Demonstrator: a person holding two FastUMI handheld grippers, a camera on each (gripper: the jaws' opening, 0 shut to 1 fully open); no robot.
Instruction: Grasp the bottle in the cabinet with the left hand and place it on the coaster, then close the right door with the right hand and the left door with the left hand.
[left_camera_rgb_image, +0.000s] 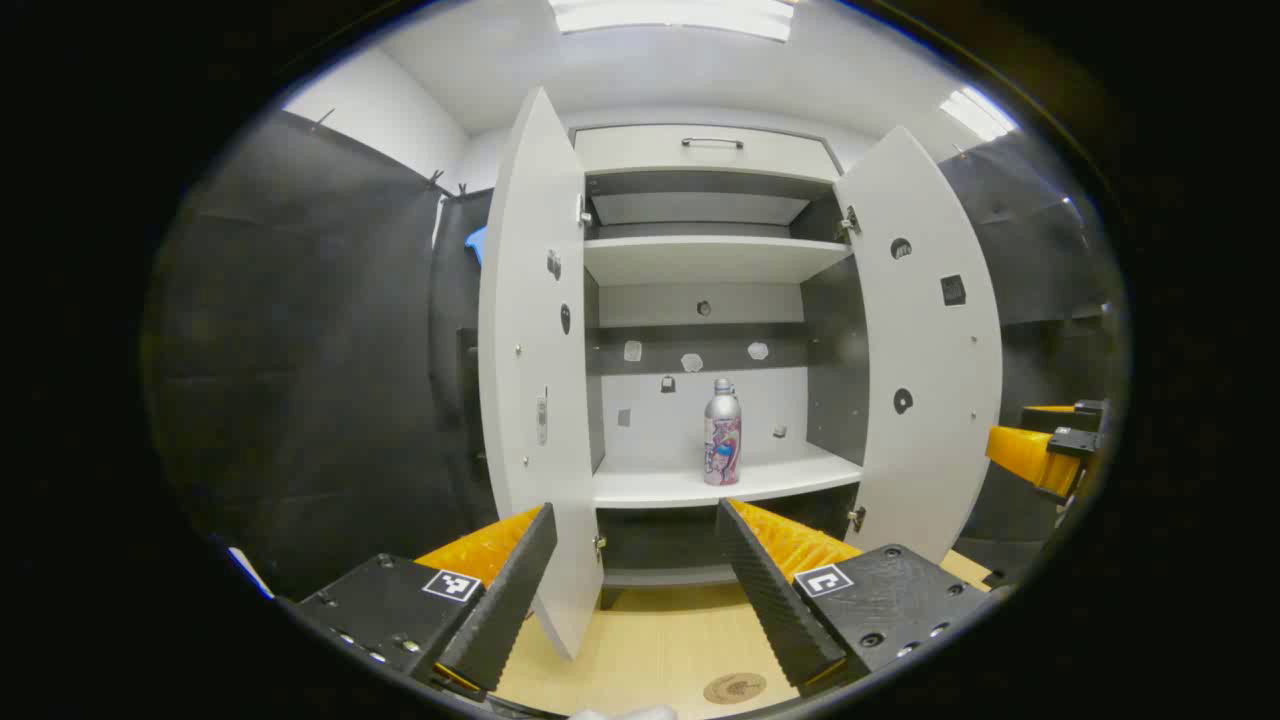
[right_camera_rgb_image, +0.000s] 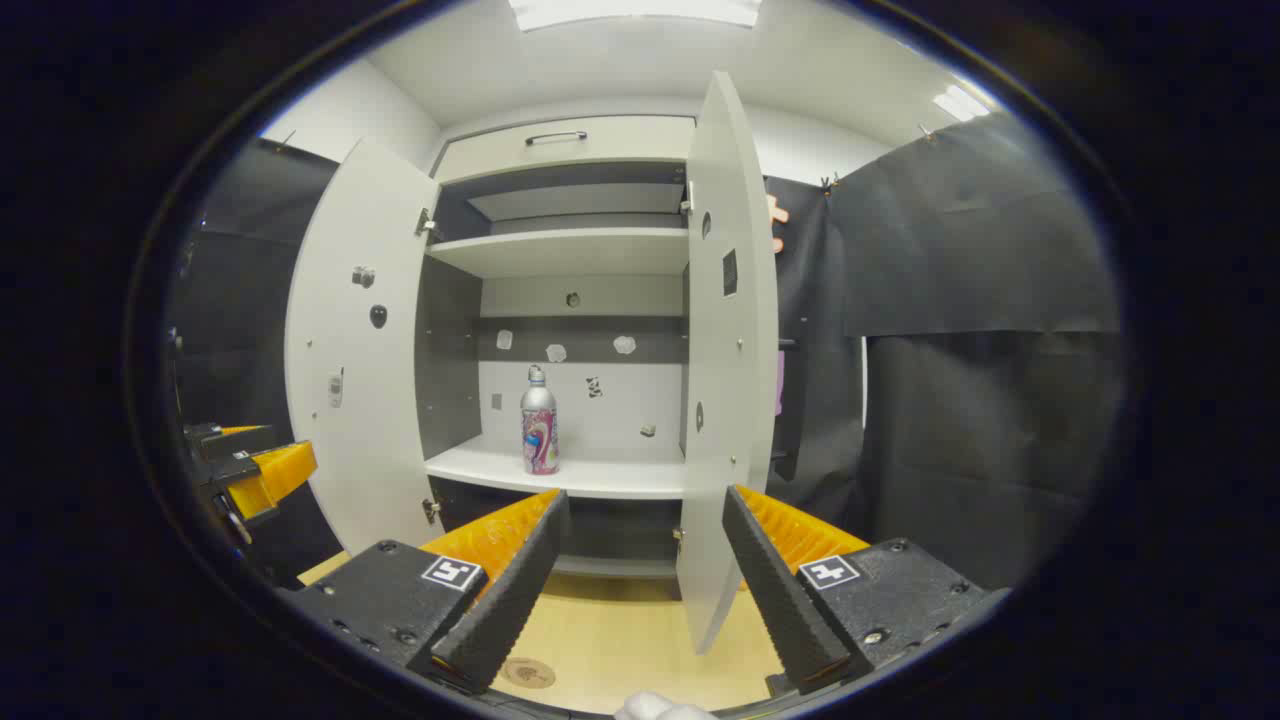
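A silver bottle (left_camera_rgb_image: 722, 433) with a pink and blue label stands upright on the lower shelf (left_camera_rgb_image: 700, 485) of the white cabinet; the right gripper view has the bottle (right_camera_rgb_image: 539, 421) too. Both cabinet doors stand wide open: the left door (left_camera_rgb_image: 535, 370) and the right door (left_camera_rgb_image: 925, 350), seen again as left door (right_camera_rgb_image: 355, 350) and right door (right_camera_rgb_image: 730, 350). A round cork coaster (left_camera_rgb_image: 734, 688) lies on the wooden table in front, coaster (right_camera_rgb_image: 528, 672). My left gripper (left_camera_rgb_image: 640, 590) is open, well short of the bottle. My right gripper (right_camera_rgb_image: 645, 585) is open, empty.
The wooden table (left_camera_rgb_image: 650, 640) runs up to the cabinet's foot. An upper shelf (left_camera_rgb_image: 700, 258) and a top drawer with a handle (left_camera_rgb_image: 712, 143) sit above. The other gripper's orange body (left_camera_rgb_image: 1040, 455) shows at the right edge. Black cloth walls flank the cabinet.
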